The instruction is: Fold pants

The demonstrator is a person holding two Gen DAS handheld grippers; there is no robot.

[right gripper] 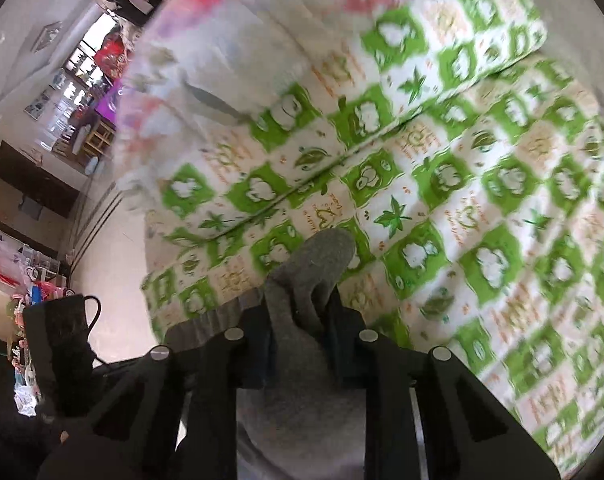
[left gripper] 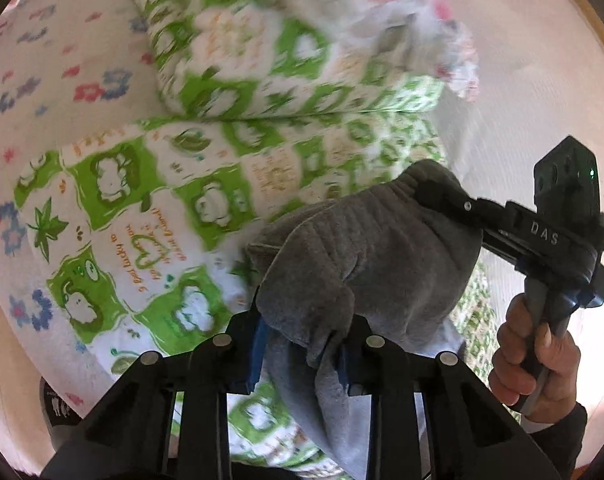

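Jaws: both of mine are clamped on cloth. Left gripper (left gripper: 302, 344) pinches a bunched gray fold, right gripper (right gripper: 302, 344) has a gray wad squeezed between its pads too.

Pants: the gray pants (left gripper: 366, 248) are up off the bed, strung between my two grippers. From the left view the right gripper (left gripper: 434, 194) bites what looks like the elastic waistband, with my right hand (left gripper: 536, 364) on its handle.

Below: green-and-white blanket (right gripper: 462, 200), rumpled, with a folded roll of it (left gripper: 269, 60) farther back.

Beyond: flowered sheet (left gripper: 61, 80) on the left; room clutter past the bed edge, too blurry to name.

Progress: early, I'd say. Pants are still bunched in the air, no neat fold showing yet. Laying flat and folding are all left.
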